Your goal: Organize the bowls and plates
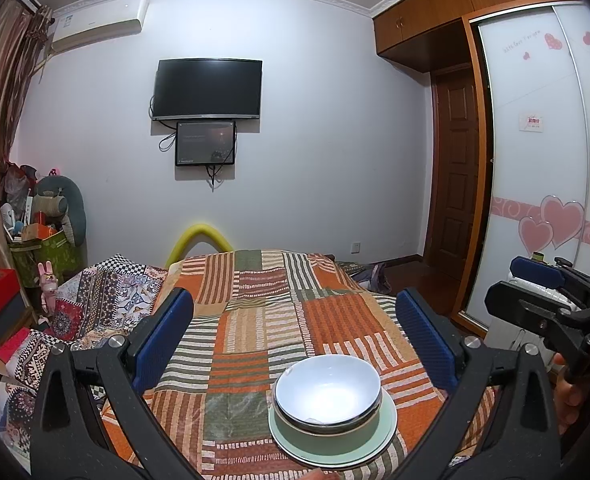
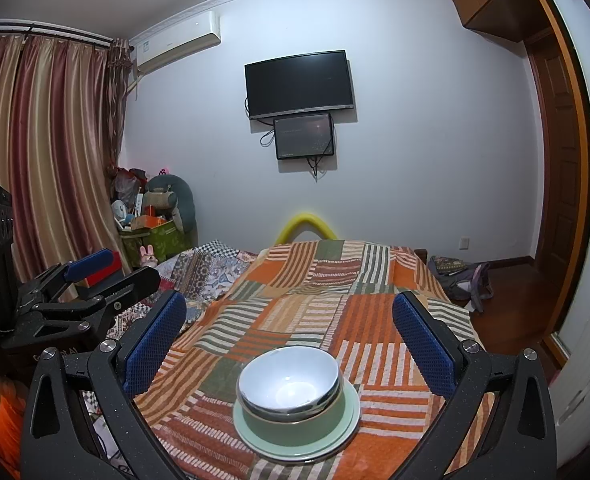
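Soft patchwork bed (image 2: 315,304): stacked bowls (image 2: 291,380) on green plate (image 2: 295,446) could tip if nudged; both tongs (image 1: 295,340) (image 2: 291,340) open, empty.

On the bed (image 2: 315,312), covered by a striped patchwork spread, a white bowl (image 2: 289,380) sits nested in a green bowl (image 2: 295,424), which stands on a pale green plate (image 2: 347,420). The right gripper (image 2: 291,344) hangs above the stack, its blue-padded fingers (image 2: 153,344) spread wide and empty. The left gripper (image 2: 95,276) shows at the left edge, well apart from the dishes.
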The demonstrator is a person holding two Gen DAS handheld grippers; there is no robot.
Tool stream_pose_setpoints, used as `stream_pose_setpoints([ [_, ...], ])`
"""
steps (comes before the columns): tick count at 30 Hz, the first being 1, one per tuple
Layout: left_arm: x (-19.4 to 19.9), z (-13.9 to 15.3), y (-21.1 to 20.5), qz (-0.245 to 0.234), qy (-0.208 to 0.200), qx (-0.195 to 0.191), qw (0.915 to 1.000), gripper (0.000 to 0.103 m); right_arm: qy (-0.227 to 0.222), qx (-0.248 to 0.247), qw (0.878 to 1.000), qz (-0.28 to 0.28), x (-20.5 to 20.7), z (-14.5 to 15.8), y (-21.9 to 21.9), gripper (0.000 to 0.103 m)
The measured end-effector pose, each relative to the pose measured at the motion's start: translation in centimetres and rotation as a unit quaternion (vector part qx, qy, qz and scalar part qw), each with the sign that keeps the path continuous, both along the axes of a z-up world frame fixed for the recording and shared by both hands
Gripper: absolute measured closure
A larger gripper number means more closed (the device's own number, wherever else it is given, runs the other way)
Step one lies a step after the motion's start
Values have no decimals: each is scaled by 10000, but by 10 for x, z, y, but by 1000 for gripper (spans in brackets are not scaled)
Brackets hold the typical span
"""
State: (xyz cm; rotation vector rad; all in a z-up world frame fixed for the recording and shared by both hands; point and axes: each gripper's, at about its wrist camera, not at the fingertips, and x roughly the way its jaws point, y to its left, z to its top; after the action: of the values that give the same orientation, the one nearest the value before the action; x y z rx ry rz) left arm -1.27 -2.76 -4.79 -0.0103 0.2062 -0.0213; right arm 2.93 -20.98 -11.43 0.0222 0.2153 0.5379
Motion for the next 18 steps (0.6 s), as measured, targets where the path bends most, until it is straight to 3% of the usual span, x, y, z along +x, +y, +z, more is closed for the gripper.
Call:
stream_pose_setpoints([
  [18,2,-1,1,-175,60,-104,9998,0,-19,-35,10000,-29,1,1,0,0],
])
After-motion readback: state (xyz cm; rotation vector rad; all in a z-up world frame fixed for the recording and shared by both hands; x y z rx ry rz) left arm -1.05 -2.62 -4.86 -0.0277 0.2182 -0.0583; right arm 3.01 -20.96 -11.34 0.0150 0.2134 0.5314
